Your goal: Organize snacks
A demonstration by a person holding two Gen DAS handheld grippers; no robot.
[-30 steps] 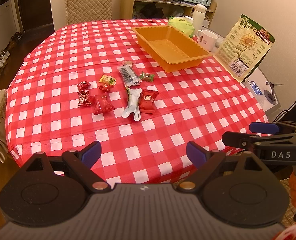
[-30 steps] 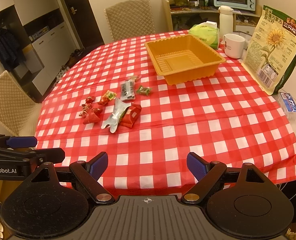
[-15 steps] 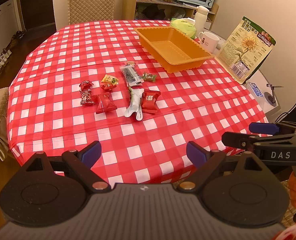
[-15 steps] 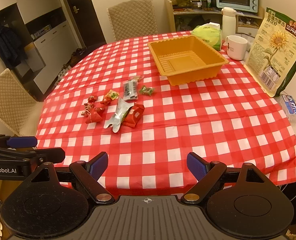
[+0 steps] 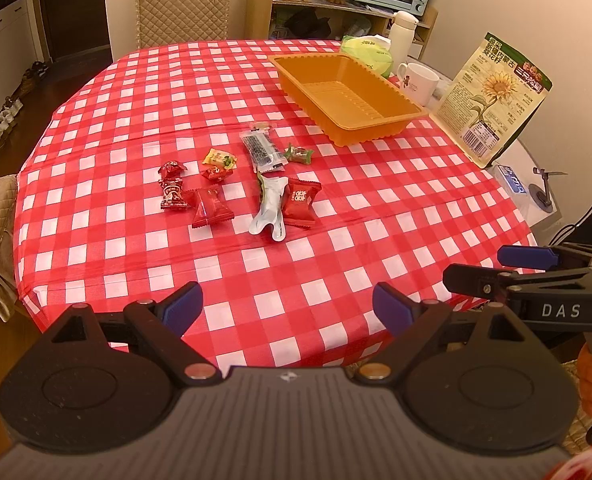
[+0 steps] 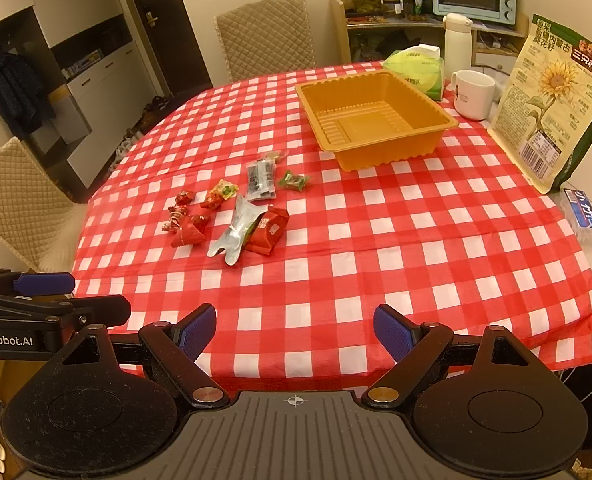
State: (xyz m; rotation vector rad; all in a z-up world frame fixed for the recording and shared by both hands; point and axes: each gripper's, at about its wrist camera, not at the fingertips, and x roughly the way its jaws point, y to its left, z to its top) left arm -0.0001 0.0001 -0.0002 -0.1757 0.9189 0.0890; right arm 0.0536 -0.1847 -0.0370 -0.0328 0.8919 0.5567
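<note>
Several small wrapped snacks lie in a cluster mid-table: a red packet [image 5: 301,202], a silver wrapper [image 5: 270,210], a black packet [image 5: 262,150], a green candy [image 5: 299,154], a yellow candy [image 5: 219,158] and red candies [image 5: 212,208]. Behind them stands an empty orange tray [image 5: 335,96] [image 6: 359,124]. My left gripper [image 5: 288,310] hangs open over the table's near edge, well short of the snacks, with nothing between its fingers. My right gripper [image 6: 295,331] is open too and empty, to the right of the left one.
A red-and-white checked cloth [image 6: 415,240] covers the table. At the far right stand a sunflower-seed bag [image 6: 551,104], a white mug [image 6: 473,94], a green pack [image 6: 415,66] and a white bottle [image 6: 457,42]. Padded chairs [image 6: 268,40] stand at the far side and on the left.
</note>
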